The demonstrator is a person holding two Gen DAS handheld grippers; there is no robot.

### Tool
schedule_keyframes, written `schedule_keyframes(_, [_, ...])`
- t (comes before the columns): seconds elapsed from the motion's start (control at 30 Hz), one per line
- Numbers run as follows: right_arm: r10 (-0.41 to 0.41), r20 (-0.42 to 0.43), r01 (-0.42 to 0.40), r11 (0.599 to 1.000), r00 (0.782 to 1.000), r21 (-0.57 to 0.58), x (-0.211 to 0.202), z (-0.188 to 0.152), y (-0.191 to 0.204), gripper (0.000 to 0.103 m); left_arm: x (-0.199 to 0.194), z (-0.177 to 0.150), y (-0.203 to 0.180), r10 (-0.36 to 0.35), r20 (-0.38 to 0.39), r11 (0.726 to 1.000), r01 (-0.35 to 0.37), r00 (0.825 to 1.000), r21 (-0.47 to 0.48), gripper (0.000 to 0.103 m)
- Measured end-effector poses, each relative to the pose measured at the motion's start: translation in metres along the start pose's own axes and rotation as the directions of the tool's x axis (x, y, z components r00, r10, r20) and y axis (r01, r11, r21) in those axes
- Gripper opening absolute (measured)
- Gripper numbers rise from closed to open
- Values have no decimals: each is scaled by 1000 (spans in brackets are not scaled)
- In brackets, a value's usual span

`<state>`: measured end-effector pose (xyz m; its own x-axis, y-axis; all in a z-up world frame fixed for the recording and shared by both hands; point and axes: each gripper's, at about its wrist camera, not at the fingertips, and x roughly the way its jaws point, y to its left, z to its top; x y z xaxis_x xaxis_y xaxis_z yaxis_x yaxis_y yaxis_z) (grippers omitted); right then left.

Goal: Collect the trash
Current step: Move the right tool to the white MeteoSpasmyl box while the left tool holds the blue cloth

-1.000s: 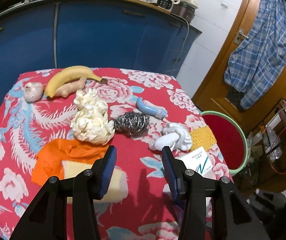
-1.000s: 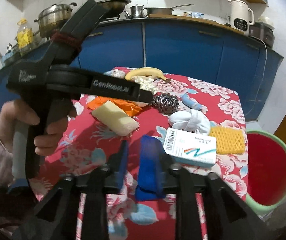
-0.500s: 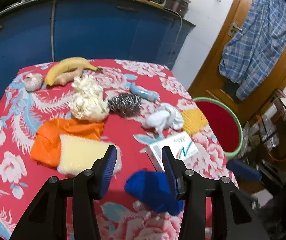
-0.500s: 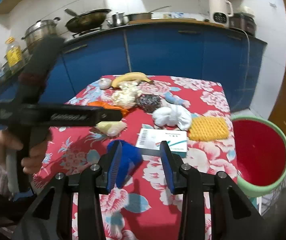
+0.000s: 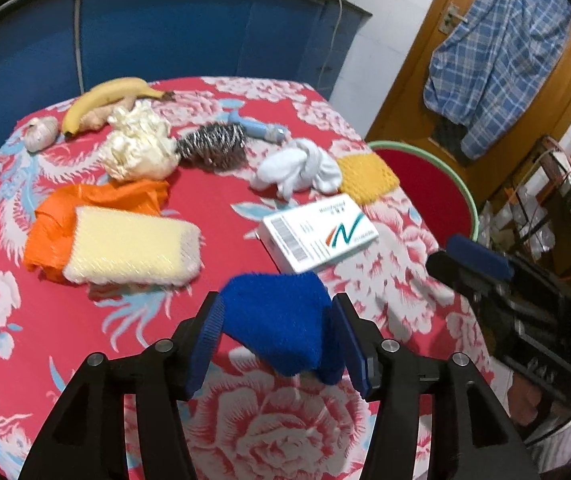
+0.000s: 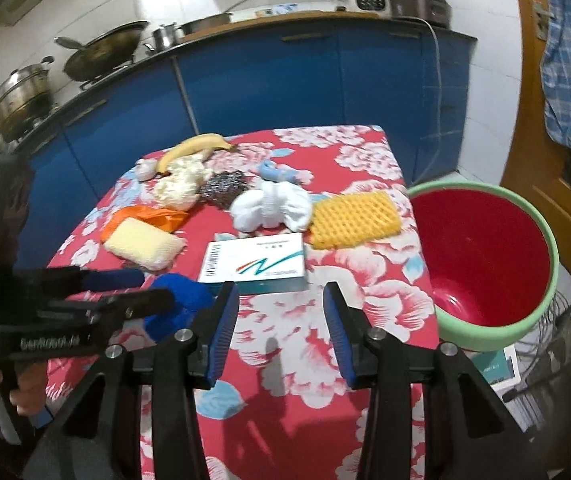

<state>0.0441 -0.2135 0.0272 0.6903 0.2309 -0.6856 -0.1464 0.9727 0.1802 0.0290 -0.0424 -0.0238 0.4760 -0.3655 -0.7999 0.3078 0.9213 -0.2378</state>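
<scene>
My left gripper (image 5: pixel 277 336) wide apart, blue cloth (image 5: pixel 281 328) between fingers, not squeezed yet. My right gripper (image 6: pixel 281 328) apart too, holding nothing. Step: grab cloth. Next, I think: squeeze, lift, carry to red bin (image 6: pixel 541 320) beside table.

Front strip of the table (image 6: pixel 285 364) near the right hand-held gripper (image 6: pixel 281 330) is bare cloth, easy to pass. Further in, the white box (image 6: pixel 255 266), yellow mesh pad (image 6: pixel 353 220) and white rag (image 6: pixel 271 204) block things. The red bin (image 6: pixel 485 256) sits open just beside the table's right edge.
</scene>
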Motion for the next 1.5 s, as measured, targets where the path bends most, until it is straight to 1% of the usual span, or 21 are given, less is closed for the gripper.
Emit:
schedule_keyframes(0.13, [-5, -17, 6, 999, 1000, 39, 6, 0, -7, 46, 9, -4, -2, -4, -29, 1000, 3, 1000, -7, 57])
schedule_keyframes(0.3, [-9, -24, 10, 999, 1000, 46, 10, 1, -7, 49, 14, -5, -1, -7, -31, 1000, 6, 999, -13, 57])
schedule_keyframes(0.33, [-9, -24, 10, 999, 1000, 46, 10, 2, -6, 50, 16, -5, -1, -7, -35, 1000, 7, 999, -11, 55])
schedule_keyframes(0.37, [-9, -23, 10, 999, 1000, 47, 10, 2, -6, 51, 17, -6, -1, -4, -36, 1000, 4, 999, -8, 52])
schedule_keyframes(0.47, [-8, -21, 9, 999, 1000, 49, 12, 3, -4, 55, 17, -7, 0, 9, -36, 1000, -9, 999, -5, 39])
schedule_keyframes(0.5, [-7, -20, 8, 999, 1000, 50, 13, 4, -4, 57, 16, -8, 0, 12, -35, 1000, -13, 999, -3, 32])
schedule_keyframes(0.53, [-6, -21, 7, 999, 1000, 51, 14, 4, -3, 61, 15, -8, 0, 12, -33, 1000, -12, 999, 0, 28])
schedule_keyframes(0.6, [-3, -26, 5, 999, 1000, 50, 16, 5, -1, 65, 12, -8, 1, 9, -28, 1000, -9, 1000, 4, 22])
schedule_keyframes(0.63, [-1, -29, 2, 999, 1000, 49, 17, 6, 0, 68, 10, -7, 1, 7, -23, 1000, -7, 1000, 7, 20])
schedule_keyframes(0.73, [3, -40, -1, 999, 999, 50, 22, 7, 3, 75, 1, -8, 5, 3, -9, 1000, -3, 1000, 4, 20])
schedule_keyframes(0.8, [10, -48, -8, 999, 999, 53, 25, 7, 4, 77, -2, -8, 11, 8, -10, 1000, -8, 1000, -6, 20])
schedule_keyframes(0.9, [29, -61, -25, 998, 998, 60, 31, 9, 7, 78, -1, -9, 21, 20, -28, 999, -21, 999, -31, 20])
schedule_keyframes(0.97, [46, -73, -42, 997, 996, 67, 36, 11, 9, 78, 0, -11, 25, 10, -33, 999, -11, 999, -43, 20])
schedule_keyframes(1.13, [75, -109, -66, 994, 991, 88, 56, 17, 16, 78, 0, -13, 23, 11, -31, 999, -12, 999, -31, 20])
schedule_keyframes(1.2, [70, -124, -60, 994, 990, 86, 65, 18, 19, 78, -1, -14, 24, 8, -31, 1000, -8, 1000, -30, 20])
schedule_keyframes(1.33, [-8, -175, 16, 999, 984, 46, 84, 14, 25, 78, -7, -17, 28, 9, -24, 999, -10, 1000, -31, 20])
schedule_keyframes(1.5, [-6, -169, 16, 998, 986, 59, 87, 13, 23, 78, -20, -20, 45, 35, -4, 997, -35, 999, -66, 20])
